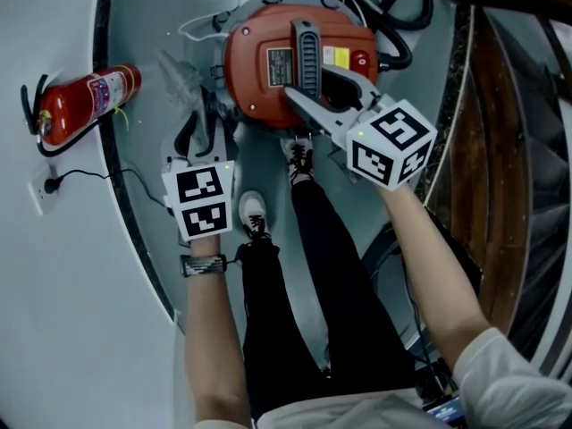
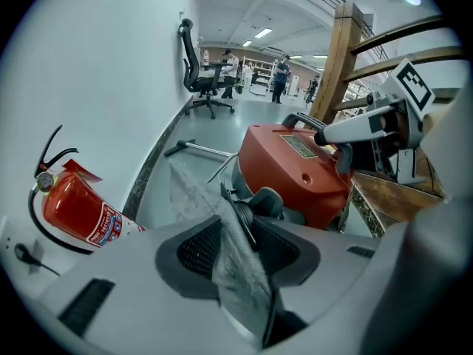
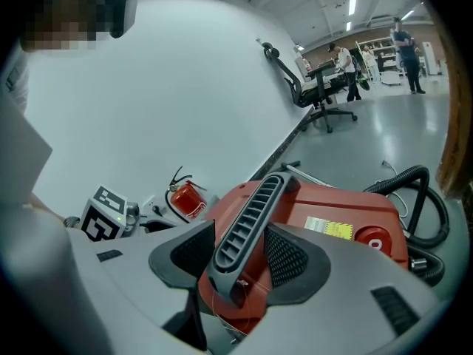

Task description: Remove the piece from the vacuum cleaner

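Two hand-held grippers work at a round red vacuum cleaner (image 1: 259, 88) standing on the grey floor (image 1: 143, 16), upper centre of the head view. The right hand-held gripper (image 1: 308, 83) is clamped on the machine's grey ribbed carrying handle (image 1: 305, 47), one pad against each side. The left hand-held gripper (image 1: 204, 128), just left of the red body, is closed on a thin crinkled grey sheet (image 1: 181, 77). The sheet stands up out of its jaws beside the machine; whether it touches the body cannot be made out.

A black corrugated hose (image 1: 404, 38) loops at upper right. A red fire extinguisher (image 1: 85, 101) sits against the white wall (image 1: 54, 329) at left. A dark wooden staircase (image 1: 500, 150) fills the right edge. The person's two shoes (image 1: 255, 213) stand just below the machine. A black office chair (image 2: 199, 72) stands far down the hall.
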Motion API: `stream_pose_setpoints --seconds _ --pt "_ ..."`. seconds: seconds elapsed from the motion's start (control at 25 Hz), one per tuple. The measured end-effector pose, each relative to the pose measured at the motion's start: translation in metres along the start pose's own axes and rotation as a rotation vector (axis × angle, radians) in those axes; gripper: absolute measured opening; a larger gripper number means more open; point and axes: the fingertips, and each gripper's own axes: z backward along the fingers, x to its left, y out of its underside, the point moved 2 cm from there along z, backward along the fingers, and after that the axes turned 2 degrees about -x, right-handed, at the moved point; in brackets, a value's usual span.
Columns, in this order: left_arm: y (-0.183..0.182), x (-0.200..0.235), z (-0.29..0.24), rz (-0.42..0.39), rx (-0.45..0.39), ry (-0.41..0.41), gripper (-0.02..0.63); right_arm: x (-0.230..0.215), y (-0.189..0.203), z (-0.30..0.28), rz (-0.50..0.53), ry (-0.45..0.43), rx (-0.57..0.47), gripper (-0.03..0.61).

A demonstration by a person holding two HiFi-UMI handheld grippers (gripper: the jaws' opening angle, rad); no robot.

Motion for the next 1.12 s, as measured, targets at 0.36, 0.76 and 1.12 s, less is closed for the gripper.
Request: stream_pose_setpoints --seconds 0.36,0.76,1.12 --pt "0.001 -0.002 0.002 0.04 -0.009 -0.004 0.077 0.001 0.0 -0.001 0.004 0.004 -0.006 0.206" --pt "0.004 0.016 0.004 0.078 0.009 -0.045 0.034 0.0 0.0 0.0 0.01 0.01 -0.011 0.206" --pt "0.006 0.016 0.004 0.108 0.03 -0.076 0.035 0.0 0.001 0.0 0.014 0.016 -0.013 0.207"
